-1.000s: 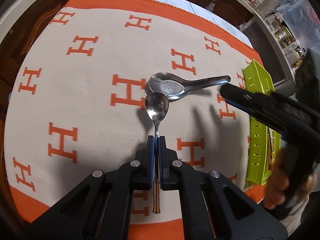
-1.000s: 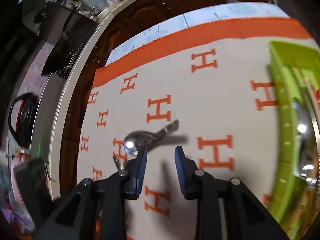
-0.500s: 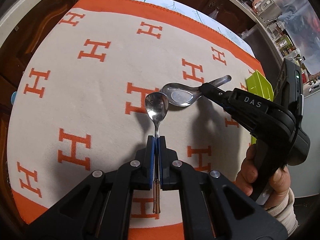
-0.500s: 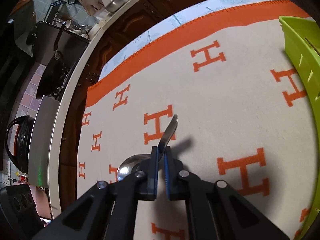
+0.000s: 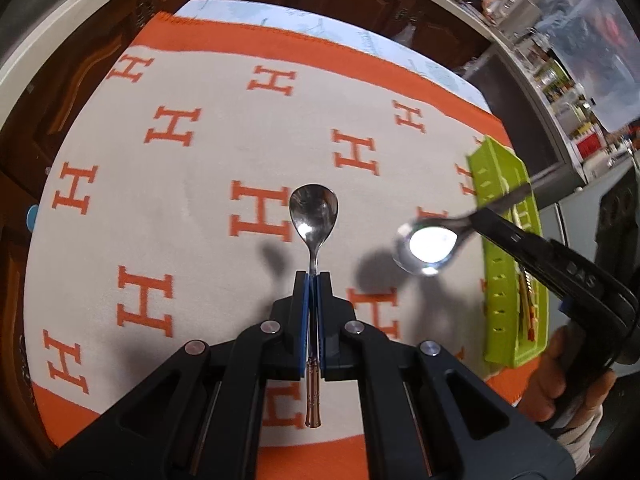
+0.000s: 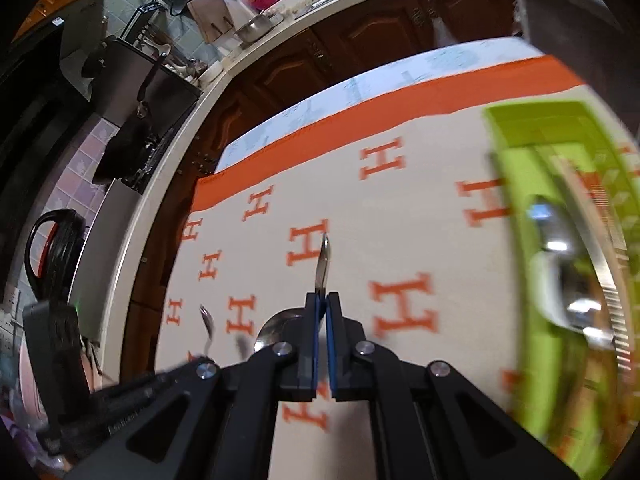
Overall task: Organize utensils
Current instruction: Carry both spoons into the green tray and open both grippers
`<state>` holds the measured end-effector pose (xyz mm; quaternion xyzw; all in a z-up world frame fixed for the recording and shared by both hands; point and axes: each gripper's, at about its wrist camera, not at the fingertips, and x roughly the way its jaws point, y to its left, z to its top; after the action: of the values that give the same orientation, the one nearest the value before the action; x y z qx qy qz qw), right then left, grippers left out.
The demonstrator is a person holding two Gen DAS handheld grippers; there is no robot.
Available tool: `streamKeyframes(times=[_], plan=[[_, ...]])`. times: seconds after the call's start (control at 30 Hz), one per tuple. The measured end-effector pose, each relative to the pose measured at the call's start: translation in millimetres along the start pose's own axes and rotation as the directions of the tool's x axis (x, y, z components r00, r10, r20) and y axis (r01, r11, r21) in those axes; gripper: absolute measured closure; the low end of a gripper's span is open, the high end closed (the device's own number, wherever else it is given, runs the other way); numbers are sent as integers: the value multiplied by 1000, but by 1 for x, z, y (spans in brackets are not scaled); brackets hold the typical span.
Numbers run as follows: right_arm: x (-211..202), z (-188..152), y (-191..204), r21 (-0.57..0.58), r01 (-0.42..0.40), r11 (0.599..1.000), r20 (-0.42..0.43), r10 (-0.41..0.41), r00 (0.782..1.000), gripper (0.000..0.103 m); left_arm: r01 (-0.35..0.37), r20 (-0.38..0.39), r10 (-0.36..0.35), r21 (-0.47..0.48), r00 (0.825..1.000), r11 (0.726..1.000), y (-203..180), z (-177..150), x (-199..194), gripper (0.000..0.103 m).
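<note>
1. Left gripper clamped on a slim spoon, bowl pointing straight ahead, copper handle end trailing back between the fingers, held above the cloth.
2. Right gripper closed on a broad soup spoon, handle forward, bowl behind the jaws.
3. Two spoons, two grippers, one green tray to the right holding more cutlery.
4. Cream cloth with orange H marks; kitchen counter beyond.

Orange "H" letters on blanket
</note>
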<state>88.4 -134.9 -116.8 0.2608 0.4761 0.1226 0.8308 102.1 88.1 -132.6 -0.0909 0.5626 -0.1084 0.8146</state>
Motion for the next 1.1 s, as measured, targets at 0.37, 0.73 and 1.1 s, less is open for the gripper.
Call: streamKeyframes(times=[0.37, 0.73, 1.1], plan=[[-144, -2, -48, -77, 227, 971, 113, -218, 969, 100, 73, -8, -73, 187, 997, 980, -105, -1, -22, 102], [-204, 41, -49, -249, 390, 887, 220, -340, 914, 100, 108, -23, -107, 349, 994, 931, -245, 26, -10, 102], [-98, 42, -97, -401, 352, 846, -115, -427, 897, 100, 102, -135, -61, 323, 989, 941, -283, 30, 74, 102]])
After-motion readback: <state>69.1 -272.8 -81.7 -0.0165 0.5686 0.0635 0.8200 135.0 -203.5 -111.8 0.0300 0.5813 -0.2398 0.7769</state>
